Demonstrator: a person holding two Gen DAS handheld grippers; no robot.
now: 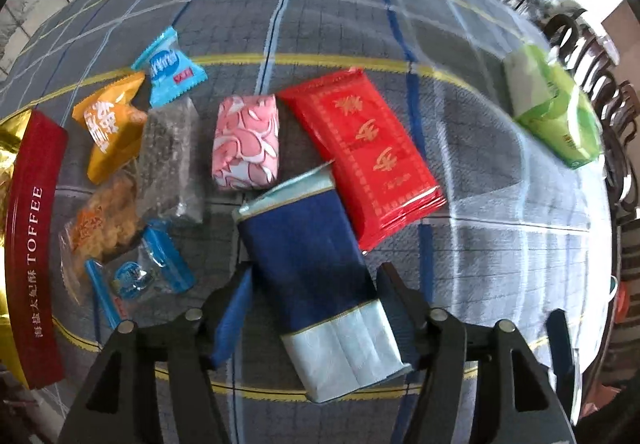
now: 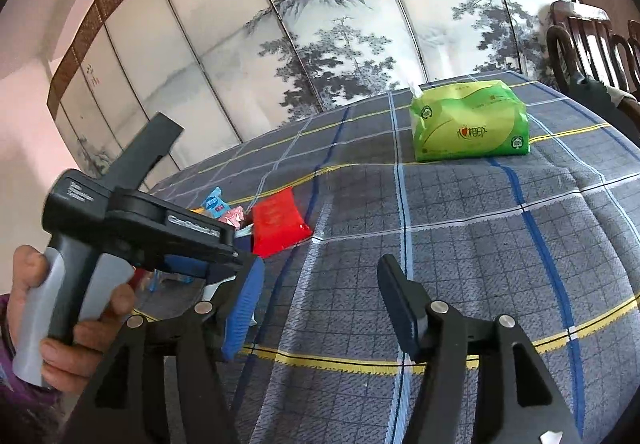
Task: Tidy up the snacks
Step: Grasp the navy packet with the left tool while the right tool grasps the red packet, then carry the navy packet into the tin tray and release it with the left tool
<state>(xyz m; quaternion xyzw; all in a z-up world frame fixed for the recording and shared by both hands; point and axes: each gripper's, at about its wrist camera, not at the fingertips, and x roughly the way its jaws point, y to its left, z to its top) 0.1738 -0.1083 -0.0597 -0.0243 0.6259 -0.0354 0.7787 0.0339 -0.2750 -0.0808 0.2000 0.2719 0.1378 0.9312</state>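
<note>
- One checked cloth [image 1: 360,44] covers the whole table, grey with blue, white and yellow lines.
- Behind it stands a painted screen [image 2: 320,24] of ink trees, with dark wooden chairs [image 2: 592,40] at the right edge.
- Next in size, a red toffee tin [image 1: 34,236] sits at the far left of the left wrist view, gold wrapping inside it.
- Green tissue pack [image 2: 468,124] lies alone, well apart from the snacks, toward the chairs.
- Red pack [image 1: 364,152] lies slantwise mid-table, its lower edge touching the blue pack.
- Blue pack [image 1: 316,268], pale at both ends, lies flat between the left gripper's [image 1: 316,296] fingers; the jaws stand apart on either side, and the pads do not press it.
- Pink pack [image 1: 246,142] lies just left of the red one.
- Clear pack of dark bits [image 1: 170,160] lies beside the pink one, with an orange pack [image 1: 110,124], a light-blue pack [image 1: 170,66], a cracker pack [image 1: 102,224] and a small blue-ended sweet [image 1: 138,276] clustered round it near the tin.
- Right gripper [image 2: 320,304] hangs over bare cloth, jaws apart, nothing between them.
- A hand [image 2: 60,324] grips the left gripper's grey handle.
</note>
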